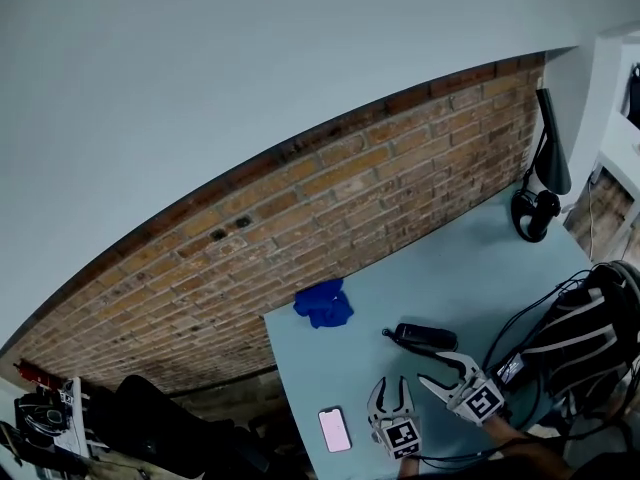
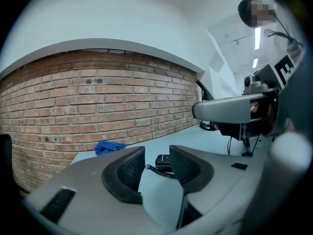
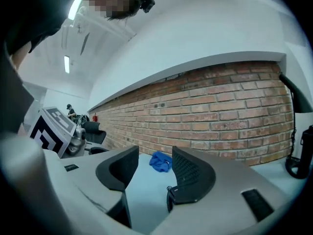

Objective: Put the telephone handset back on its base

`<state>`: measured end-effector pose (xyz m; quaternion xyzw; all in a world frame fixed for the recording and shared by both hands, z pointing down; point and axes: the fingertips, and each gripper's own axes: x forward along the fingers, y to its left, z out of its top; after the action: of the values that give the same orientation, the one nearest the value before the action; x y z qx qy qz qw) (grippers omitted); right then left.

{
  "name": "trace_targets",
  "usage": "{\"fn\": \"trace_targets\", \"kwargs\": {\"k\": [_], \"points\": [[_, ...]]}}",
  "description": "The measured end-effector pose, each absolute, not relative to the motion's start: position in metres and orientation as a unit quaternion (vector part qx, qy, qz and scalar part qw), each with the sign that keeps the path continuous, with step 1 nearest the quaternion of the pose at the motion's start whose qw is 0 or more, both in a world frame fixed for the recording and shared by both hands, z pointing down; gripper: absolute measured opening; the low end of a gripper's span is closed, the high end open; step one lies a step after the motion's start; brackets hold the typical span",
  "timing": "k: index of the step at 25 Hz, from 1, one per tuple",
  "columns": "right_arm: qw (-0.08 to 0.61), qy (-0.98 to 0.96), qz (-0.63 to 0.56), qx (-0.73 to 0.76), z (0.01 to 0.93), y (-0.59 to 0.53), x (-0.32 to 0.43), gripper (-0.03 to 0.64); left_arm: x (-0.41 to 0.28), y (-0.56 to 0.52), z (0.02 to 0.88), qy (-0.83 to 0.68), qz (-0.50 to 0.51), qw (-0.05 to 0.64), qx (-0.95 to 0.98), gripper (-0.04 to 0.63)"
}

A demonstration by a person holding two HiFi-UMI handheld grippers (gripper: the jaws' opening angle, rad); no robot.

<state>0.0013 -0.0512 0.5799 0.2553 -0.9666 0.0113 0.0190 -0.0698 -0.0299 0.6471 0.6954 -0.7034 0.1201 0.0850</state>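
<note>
In the head view, the left gripper [image 1: 391, 393] sits on the near side of the telephone [image 1: 425, 339], jaws apart and empty. The right gripper [image 1: 445, 371] is just beside it, closer to the telephone, jaws spread wide and its tips near the phone but apart from it. The telephone lies on the pale blue table [image 1: 480, 278]; handset and base cannot be told apart here. A blue cloth [image 1: 323, 303] lies beyond the telephone toward the brick wall [image 1: 330, 208], and a smartphone [image 1: 334, 429] lies nearer than the telephone, past the left gripper. A black lamp [image 1: 540, 203] stands well apart from the telephone, at the far corner.

In the left gripper view, the left gripper [image 2: 156, 153] has its jaws open with nothing between the pads. The telephone [image 2: 163, 161] and its coiled cord [image 2: 157, 171] show in the gap, farther off.

In the right gripper view, the right gripper [image 3: 155, 153] also stands open and empty. The blue cloth [image 3: 160, 161] shows through the gap, and the cord [image 3: 169, 196] peeks out beside one jaw.
</note>
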Motion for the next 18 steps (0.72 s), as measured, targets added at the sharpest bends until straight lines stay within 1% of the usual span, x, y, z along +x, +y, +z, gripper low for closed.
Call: {"fn": "trace_targets", "kwargs": {"k": [10,11,12,13,15,18], "points": [[0.043,-0.964,0.042,0.259,0.619,-0.026,0.023,0.202,-0.052,-0.005,0.658,-0.679,0.126,0.087,0.718,0.186],[0.048,-0.964,0.038,0.257,0.623,-0.024,0.024,0.184,-0.05,-0.005,0.659,-0.677,0.127,0.088,0.72,0.186],[0.053,-0.964,0.041,0.256,0.628,-0.021,0.025,0.147,-0.049,-0.004,0.66,-0.675,0.13,0.088,0.721,0.186],[0.056,-0.964,0.048,0.254,0.631,-0.018,0.024,0.132,-0.048,-0.002,0.662,-0.674,0.132,0.09,0.721,0.186],[0.058,-0.965,0.052,0.251,0.638,-0.013,0.024,0.13,-0.047,0.0,0.665,-0.673,0.133,0.091,0.721,0.186],[0.053,-0.966,0.042,0.248,0.639,-0.011,0.025,0.098,-0.045,0.003,0.668,-0.671,0.137,0.095,0.722,0.186]]}}
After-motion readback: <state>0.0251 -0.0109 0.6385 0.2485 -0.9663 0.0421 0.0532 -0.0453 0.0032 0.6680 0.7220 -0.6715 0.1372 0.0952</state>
